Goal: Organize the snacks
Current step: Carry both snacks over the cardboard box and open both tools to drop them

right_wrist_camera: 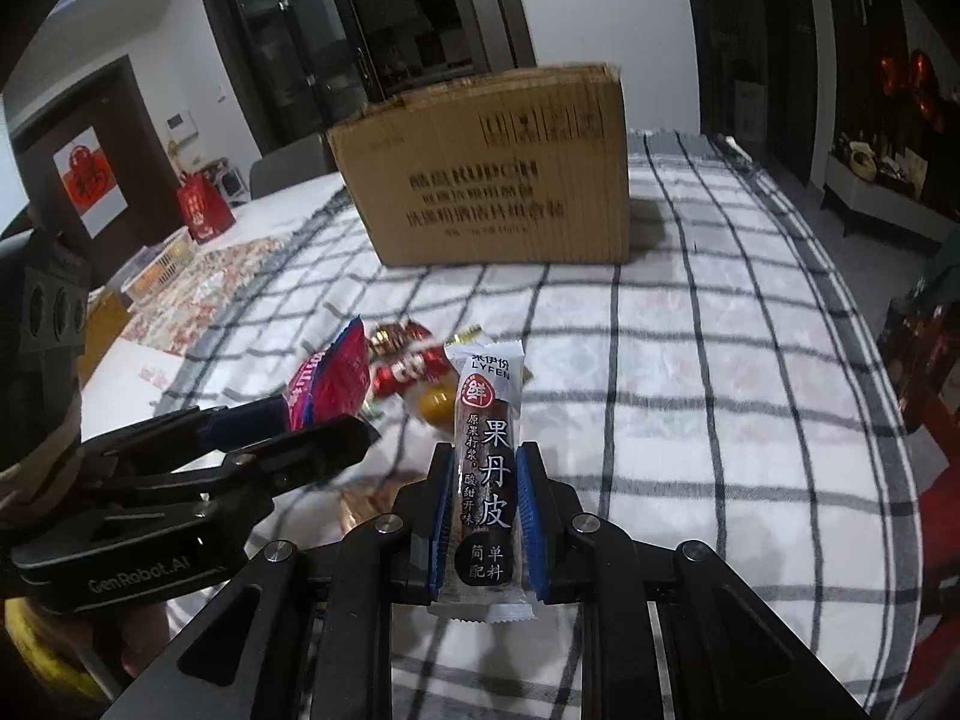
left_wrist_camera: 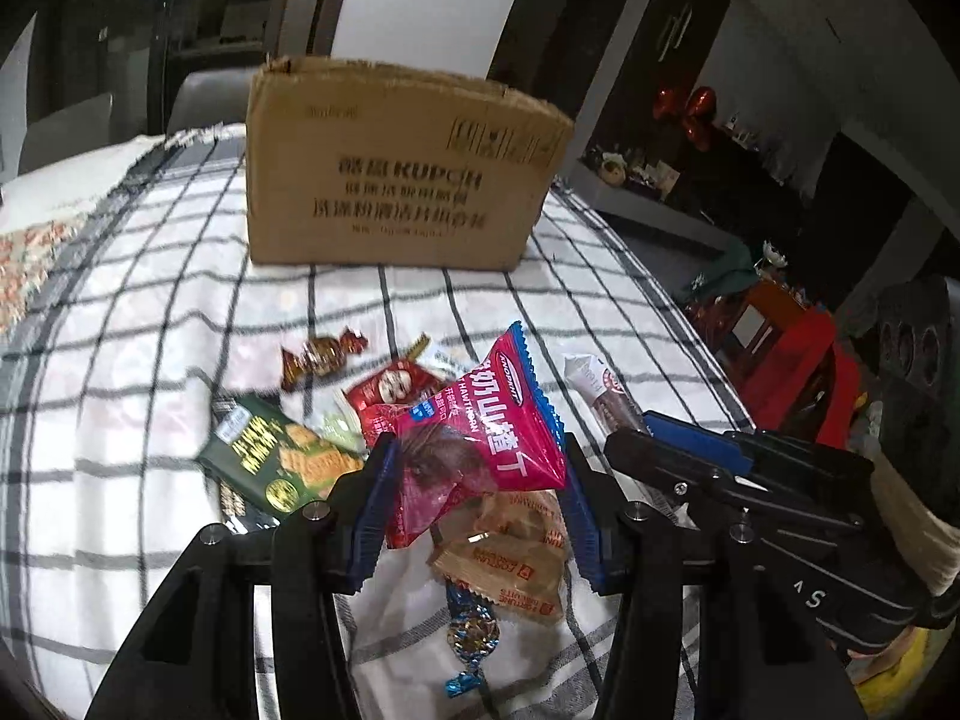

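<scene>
The left tool [left_wrist_camera: 477,468] grips a magenta hawthorn snack packet [left_wrist_camera: 480,438] between its blue pads, the packet puffed up and tilted with its serrated top edge toward the cardboard box [left_wrist_camera: 402,168]. The right tool [right_wrist_camera: 487,510] is clenched on a slim fruit-leather bar [right_wrist_camera: 487,480] in a clear-and-white wrapper, which stands upright between the pads with its top end well above them.

Both packets sit over the checked cloth on the counter [right_wrist_camera: 720,360]. The remaining snacks lie in a loose heap below and beyond the left tool: a dark green cracker packet [left_wrist_camera: 282,456], a brown foil-wrapped candy [left_wrist_camera: 321,357], a red packet [left_wrist_camera: 393,387], tan biscuit packets [left_wrist_camera: 516,564] and a blue foil candy [left_wrist_camera: 474,642]. The box stands at the far side of the cloth, well apart from the heap.

In the left wrist view the right tool shows at the right, just beside the magenta packet.
</scene>
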A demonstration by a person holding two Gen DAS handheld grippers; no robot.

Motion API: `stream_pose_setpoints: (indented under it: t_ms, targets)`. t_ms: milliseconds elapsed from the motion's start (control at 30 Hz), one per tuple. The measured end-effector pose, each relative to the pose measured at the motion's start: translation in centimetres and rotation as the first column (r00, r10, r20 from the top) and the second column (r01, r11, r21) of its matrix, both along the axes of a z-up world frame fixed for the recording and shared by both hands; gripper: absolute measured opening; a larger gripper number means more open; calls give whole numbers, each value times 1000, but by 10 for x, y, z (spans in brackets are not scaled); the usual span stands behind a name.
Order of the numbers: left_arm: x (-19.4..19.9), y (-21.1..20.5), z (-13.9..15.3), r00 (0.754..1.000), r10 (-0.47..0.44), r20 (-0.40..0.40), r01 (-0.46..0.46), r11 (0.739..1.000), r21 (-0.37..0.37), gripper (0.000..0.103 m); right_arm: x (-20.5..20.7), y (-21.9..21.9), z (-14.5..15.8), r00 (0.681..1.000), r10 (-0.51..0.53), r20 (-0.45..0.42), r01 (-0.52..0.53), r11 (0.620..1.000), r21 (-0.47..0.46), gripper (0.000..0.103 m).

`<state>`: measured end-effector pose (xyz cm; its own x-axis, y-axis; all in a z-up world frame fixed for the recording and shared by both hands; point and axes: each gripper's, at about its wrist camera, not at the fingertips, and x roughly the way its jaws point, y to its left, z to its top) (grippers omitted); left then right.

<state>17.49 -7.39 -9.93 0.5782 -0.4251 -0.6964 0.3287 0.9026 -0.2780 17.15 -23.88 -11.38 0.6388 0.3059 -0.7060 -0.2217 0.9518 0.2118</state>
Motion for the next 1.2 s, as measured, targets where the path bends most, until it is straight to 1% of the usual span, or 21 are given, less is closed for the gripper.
stream_pose_setpoints:
  t_ms: [200,400,600,800,1000,1200]
  targets:
    - [7,6,23,998,10,70,-12,1000,26,50,7,5,25,998,-4,59,4,1000,8,22]
    - [27,14,55,987,28,156,-34,999,38,50,24,8,59,988,-13,154,12,1000,3,22]
    - [53,19,90,971,32,236,-44,998,47,50,50,11,93,972,-17,236,16,1000,6,22]
    - [87,21,118,957,31,289,-50,997,59,50,81,13,116,960,-19,280,19,1000,3,21]
    - [123,22,136,944,28,328,-57,995,78,50,112,13,126,957,-18,289,17,1000,6,22]
    - [158,19,135,947,21,321,-56,993,102,50,146,14,128,955,-14,295,19,1000,-14,22]
